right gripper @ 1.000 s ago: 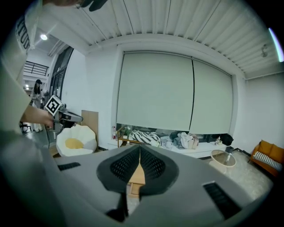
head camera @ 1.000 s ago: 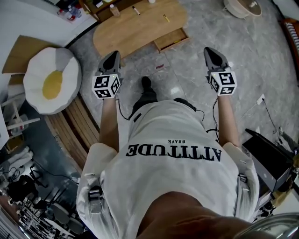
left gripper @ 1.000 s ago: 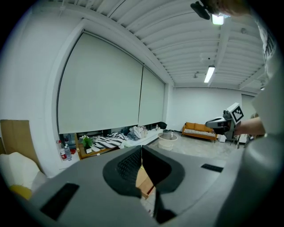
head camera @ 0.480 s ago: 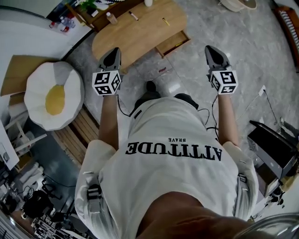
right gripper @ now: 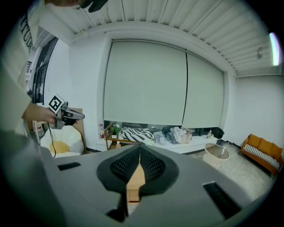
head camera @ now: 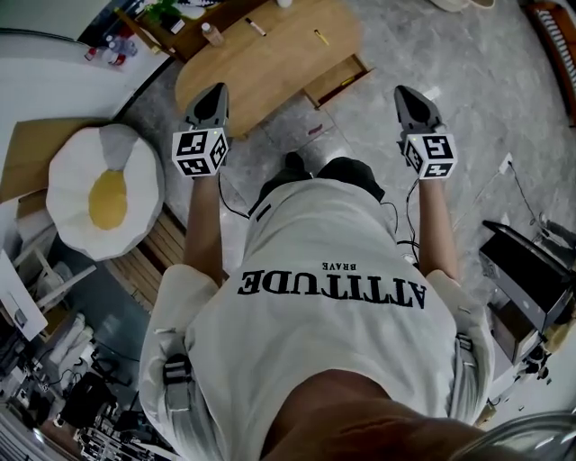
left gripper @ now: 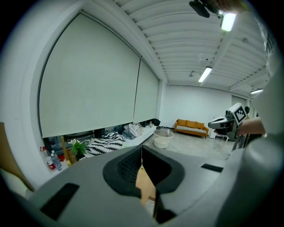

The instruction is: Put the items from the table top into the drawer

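Wooden table [head camera: 270, 72], just ahead of your left claw [head camera: 217, 90], carries one bottle [head camera: 213, 34], one dark stick [head camera: 256, 27] and one yellow stick [head camera: 320, 38]. Its one drawer [head camera: 335, 81] stands open ahead, between your two claws. Your left claw and right claw [head camera: 404, 93] are both closed tight, gripping nothing.

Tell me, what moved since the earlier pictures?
The person stepped toward the wooden table, carrying the left gripper and right gripper forward with them. Nothing was grabbed or let go. Both grippers stay shut and empty, and the drawer stays open.
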Demonstrator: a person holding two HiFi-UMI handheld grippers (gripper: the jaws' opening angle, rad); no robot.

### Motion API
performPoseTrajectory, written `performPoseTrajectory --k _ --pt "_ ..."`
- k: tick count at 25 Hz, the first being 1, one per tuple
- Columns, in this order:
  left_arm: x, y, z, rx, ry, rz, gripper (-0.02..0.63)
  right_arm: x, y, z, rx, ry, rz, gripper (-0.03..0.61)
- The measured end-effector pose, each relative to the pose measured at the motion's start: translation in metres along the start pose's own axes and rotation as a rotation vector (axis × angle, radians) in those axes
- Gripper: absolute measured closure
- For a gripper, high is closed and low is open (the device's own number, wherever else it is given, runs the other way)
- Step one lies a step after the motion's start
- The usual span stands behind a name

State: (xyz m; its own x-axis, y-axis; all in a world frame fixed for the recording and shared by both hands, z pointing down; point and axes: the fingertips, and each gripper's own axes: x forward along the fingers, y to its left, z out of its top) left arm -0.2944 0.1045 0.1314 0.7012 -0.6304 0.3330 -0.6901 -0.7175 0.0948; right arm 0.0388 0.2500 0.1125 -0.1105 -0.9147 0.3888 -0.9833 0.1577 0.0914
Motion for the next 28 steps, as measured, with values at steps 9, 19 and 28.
performPoseTrajectory --k 9,19,28 --pt "0.027 0.002 0.009 -0.021 -0.007 0.003 0.592 0.033 -0.021 0.005 0.003 0.016 0.031 0.558" --pt "0.081 -0.006 0.018 -0.03 -0.011 0.099 0.592 0.116 -0.06 0.003 -0.077 0.058 0.198 0.557" --pt "0.142 -0.03 0.007 -0.072 0.011 0.193 0.592 0.188 -0.101 -0.01 -0.127 0.113 0.364 0.557"
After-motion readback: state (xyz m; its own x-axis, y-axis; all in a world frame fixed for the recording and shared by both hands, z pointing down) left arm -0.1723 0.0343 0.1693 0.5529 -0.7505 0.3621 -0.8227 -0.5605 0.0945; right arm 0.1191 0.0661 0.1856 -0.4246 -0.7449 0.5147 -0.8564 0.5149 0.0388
